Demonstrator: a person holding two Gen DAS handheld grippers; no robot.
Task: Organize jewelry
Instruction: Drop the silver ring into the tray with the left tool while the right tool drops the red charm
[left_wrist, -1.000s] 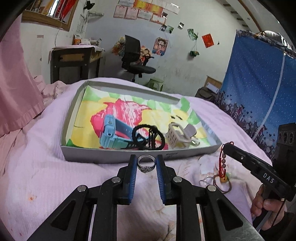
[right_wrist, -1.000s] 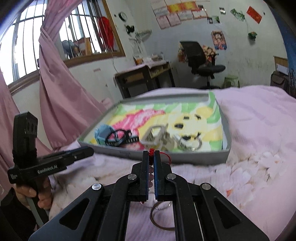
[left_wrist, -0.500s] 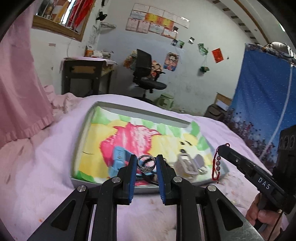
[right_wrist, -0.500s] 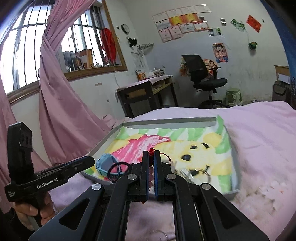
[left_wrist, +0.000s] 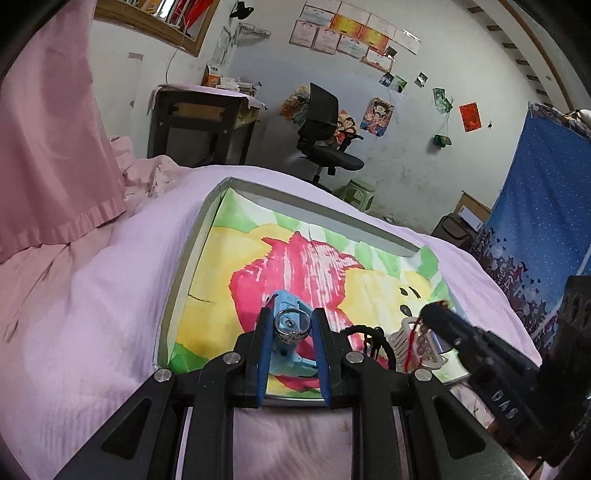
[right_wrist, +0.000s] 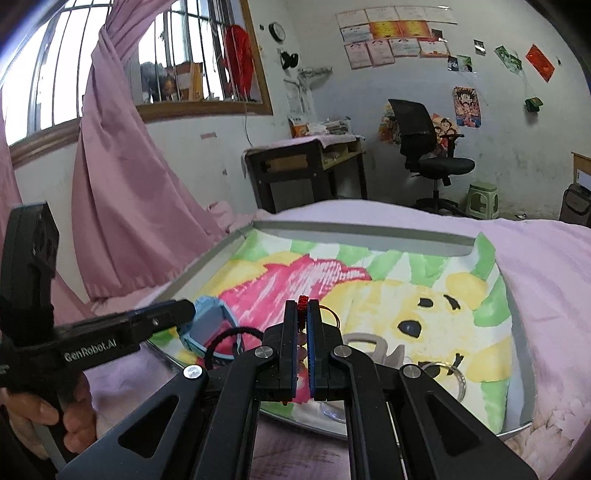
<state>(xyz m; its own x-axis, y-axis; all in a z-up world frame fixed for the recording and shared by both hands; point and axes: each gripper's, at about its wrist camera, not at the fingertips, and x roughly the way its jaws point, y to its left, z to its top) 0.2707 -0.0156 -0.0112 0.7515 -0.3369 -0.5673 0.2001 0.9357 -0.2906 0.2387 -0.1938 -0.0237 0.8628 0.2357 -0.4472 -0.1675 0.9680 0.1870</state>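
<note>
A shallow grey tray (left_wrist: 177, 280) lined with a bright cartoon picture lies on the pink bedspread. My left gripper (left_wrist: 291, 323) is shut on a silver ring (left_wrist: 290, 326), held over the tray's near edge above a light-blue watch (left_wrist: 284, 306). My right gripper (right_wrist: 303, 314) is shut on a red cord bracelet (right_wrist: 303, 303) with beads, which hangs over the tray; it appears in the left wrist view as the right gripper (left_wrist: 430, 314) with the red cord (left_wrist: 413, 339) dangling. A black hair tie (left_wrist: 369, 334) and a beige clip (left_wrist: 406, 334) lie in the tray.
A clear ring-shaped piece (right_wrist: 445, 374) lies in the tray's near right corner. A pink curtain (right_wrist: 122, 192) hangs at the left. A desk (right_wrist: 306, 170), an office chair (right_wrist: 428, 147) and a green stool (right_wrist: 482, 199) stand beyond the bed. A hand (right_wrist: 44, 417) grips the left tool.
Both grippers have moved forward from in front of the tray to over its near part, each still holding its piece. The bracelet has lifted off the bedspread.
</note>
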